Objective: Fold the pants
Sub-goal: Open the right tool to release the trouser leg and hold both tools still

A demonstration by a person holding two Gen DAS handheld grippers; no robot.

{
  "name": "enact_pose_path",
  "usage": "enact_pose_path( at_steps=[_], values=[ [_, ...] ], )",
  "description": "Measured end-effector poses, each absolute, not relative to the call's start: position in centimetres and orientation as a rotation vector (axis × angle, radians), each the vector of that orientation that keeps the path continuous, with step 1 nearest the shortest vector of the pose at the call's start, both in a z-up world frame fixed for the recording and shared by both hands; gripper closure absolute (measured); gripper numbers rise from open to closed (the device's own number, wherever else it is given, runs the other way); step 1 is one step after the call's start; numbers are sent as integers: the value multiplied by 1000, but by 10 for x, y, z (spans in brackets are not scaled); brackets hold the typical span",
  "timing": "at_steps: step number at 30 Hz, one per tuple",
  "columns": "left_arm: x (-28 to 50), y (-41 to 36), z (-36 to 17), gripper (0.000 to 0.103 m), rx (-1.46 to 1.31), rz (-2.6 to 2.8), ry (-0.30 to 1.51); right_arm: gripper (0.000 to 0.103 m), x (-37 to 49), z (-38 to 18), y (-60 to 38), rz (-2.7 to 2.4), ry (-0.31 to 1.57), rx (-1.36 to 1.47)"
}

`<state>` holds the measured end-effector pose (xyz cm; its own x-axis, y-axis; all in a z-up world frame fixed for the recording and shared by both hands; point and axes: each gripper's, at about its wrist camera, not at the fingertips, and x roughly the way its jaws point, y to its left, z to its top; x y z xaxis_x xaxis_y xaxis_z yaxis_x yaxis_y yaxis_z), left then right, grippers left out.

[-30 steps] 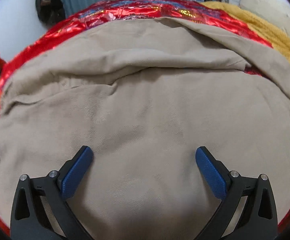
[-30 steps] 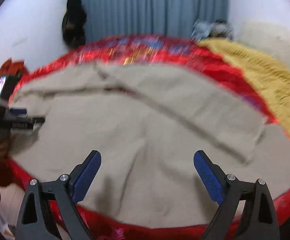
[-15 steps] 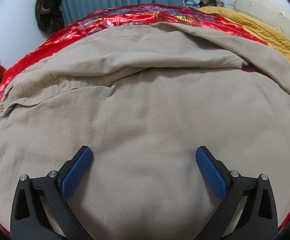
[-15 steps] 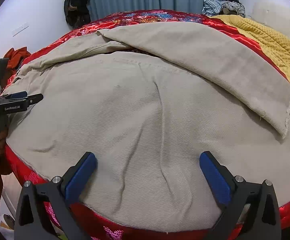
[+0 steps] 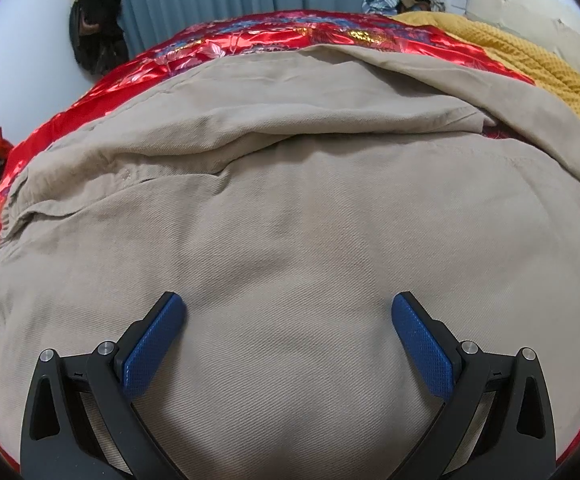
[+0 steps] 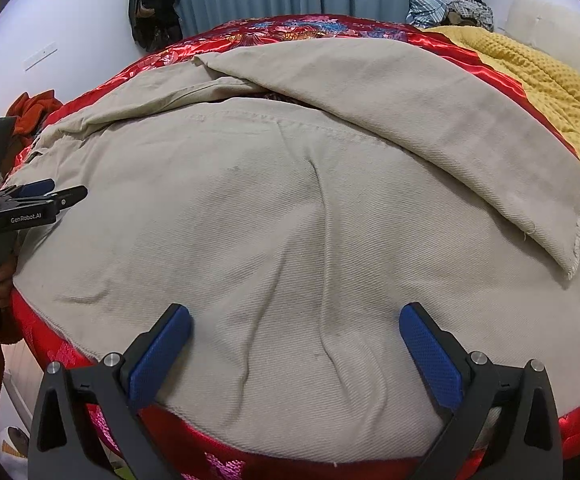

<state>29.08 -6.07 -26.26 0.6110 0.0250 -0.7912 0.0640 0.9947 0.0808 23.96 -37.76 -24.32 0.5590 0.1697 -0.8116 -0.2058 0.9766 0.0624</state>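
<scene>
One bed (image 6: pixel 322 28), covered in red satin, was seen, with one yellow blanket (image 6: pixel 550 92) along its right side. One pair of beige pants (image 6: pixel 290 220) was spread flat across the bed, one leg (image 6: pixel 430 120) laid diagonally over the far part. Two tongs were counted. The right tongs (image 6: pixel 296 344) were angled down over the near hem, jaws wide apart, nothing between them. The left tongs (image 5: pixel 288 330) were likewise held apart above the cloth.
</scene>
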Motion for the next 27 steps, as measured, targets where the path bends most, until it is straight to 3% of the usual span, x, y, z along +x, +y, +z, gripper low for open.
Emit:
enact_pose_path(
  at_steps=[27],
  values=[
    [291, -61, -264, 1, 109, -21, 916, 0, 239, -243, -377, 219, 951, -43]
  ],
)
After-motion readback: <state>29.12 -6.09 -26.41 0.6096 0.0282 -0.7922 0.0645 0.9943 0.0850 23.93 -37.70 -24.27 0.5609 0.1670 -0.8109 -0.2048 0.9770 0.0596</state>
